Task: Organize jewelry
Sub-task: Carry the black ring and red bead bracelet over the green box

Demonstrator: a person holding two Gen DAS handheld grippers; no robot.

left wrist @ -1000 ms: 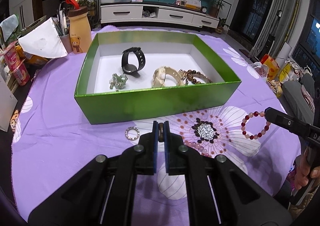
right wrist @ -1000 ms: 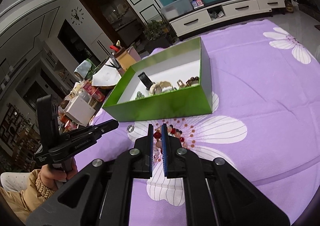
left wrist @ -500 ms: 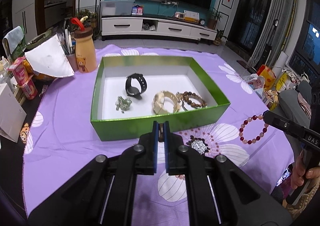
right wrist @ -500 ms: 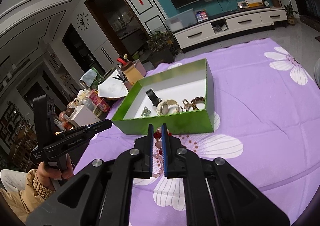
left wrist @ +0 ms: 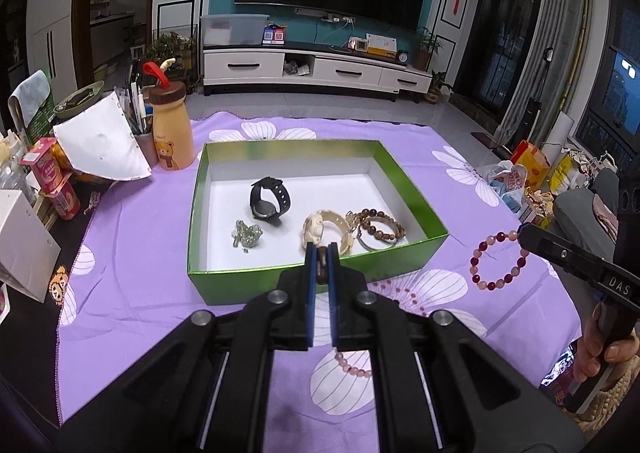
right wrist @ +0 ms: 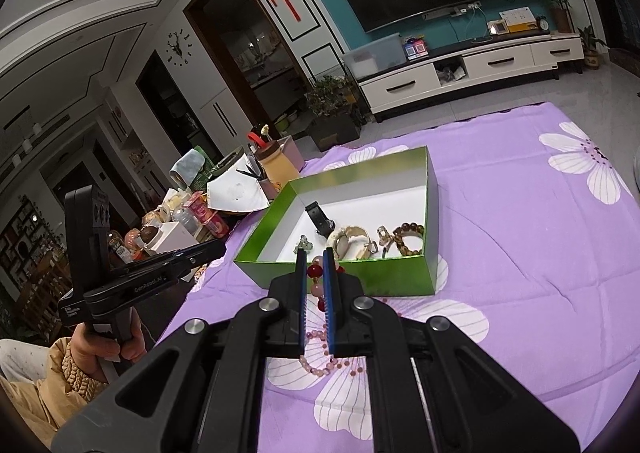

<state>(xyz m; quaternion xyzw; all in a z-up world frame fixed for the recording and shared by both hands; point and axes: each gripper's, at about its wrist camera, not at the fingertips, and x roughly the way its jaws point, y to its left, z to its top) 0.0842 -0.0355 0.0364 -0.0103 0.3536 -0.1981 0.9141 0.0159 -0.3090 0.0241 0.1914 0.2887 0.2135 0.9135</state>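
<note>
Between the right hand-held gripper (right wrist: 315, 273) pads, a red-and-pink bead bracelet (left wrist: 498, 261) hangs clamped, just short of the green box (left wrist: 320, 279). Left hand-held gripper (left wrist: 320, 257) pinches a small ring (left wrist: 321, 267) before that box.

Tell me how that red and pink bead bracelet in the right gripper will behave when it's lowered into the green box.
The red and pink bead bracelet hangs as a loop from the right gripper, so it is probably limp and will likely swing. Its round beads may roll or spread once released. It looks light, so it probably won't shift the green box.
</note>
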